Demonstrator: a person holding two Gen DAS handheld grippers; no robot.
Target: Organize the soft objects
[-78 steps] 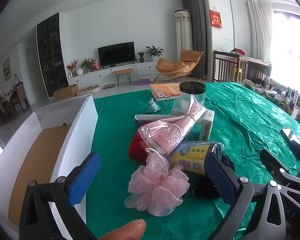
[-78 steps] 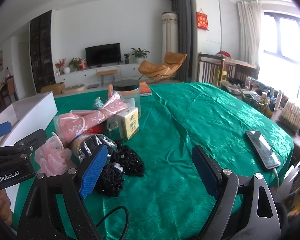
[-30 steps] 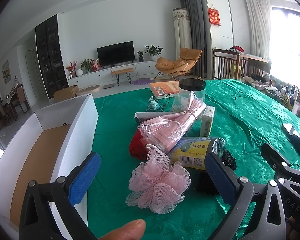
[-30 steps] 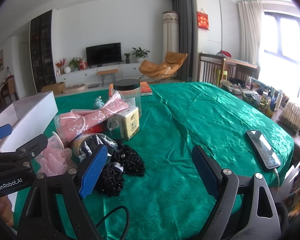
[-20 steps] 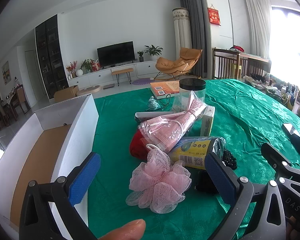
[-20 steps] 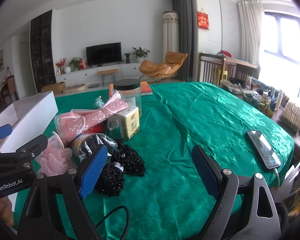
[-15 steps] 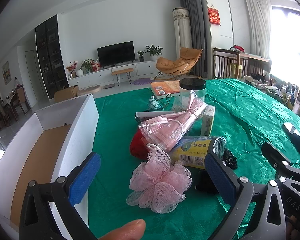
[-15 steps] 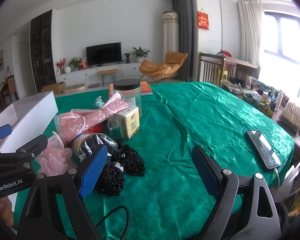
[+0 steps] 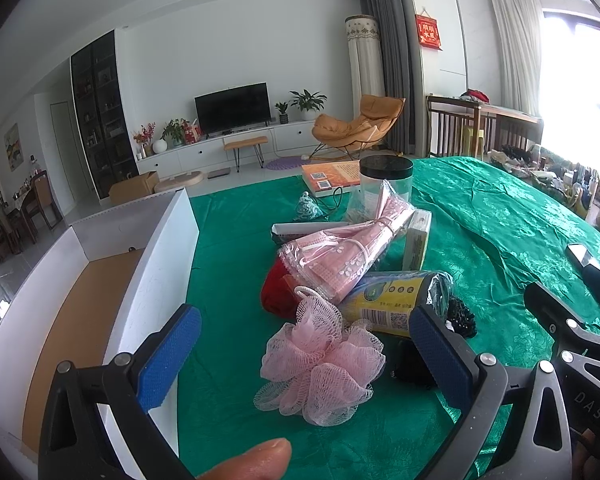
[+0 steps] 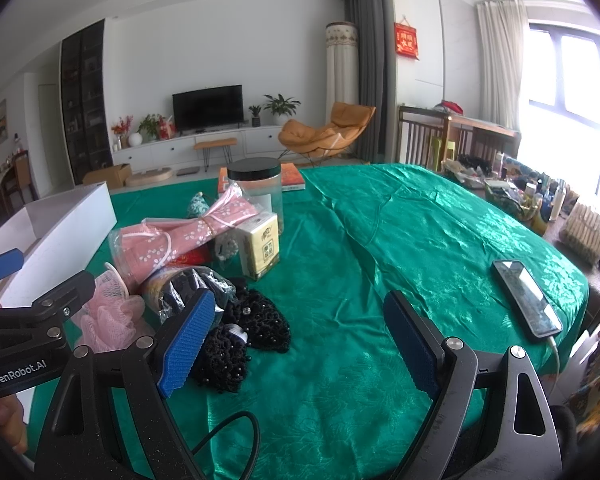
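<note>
Two claws are held wide open and nothing is gripped by either. The left claw (image 9: 304,350) is seen low in its frame, with a pink bath pouf (image 9: 320,364) lying on the green tabletop (image 9: 500,216) between its pads. A white box (image 9: 156,264) is seen at the left. The right claw (image 10: 296,340) is seen low in its frame, with a black beaded net (image 10: 244,332) beside its left pad.

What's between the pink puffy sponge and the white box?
Only bare green tablecloth lies between the pink sponge and the white box, in the left wrist view.
</note>
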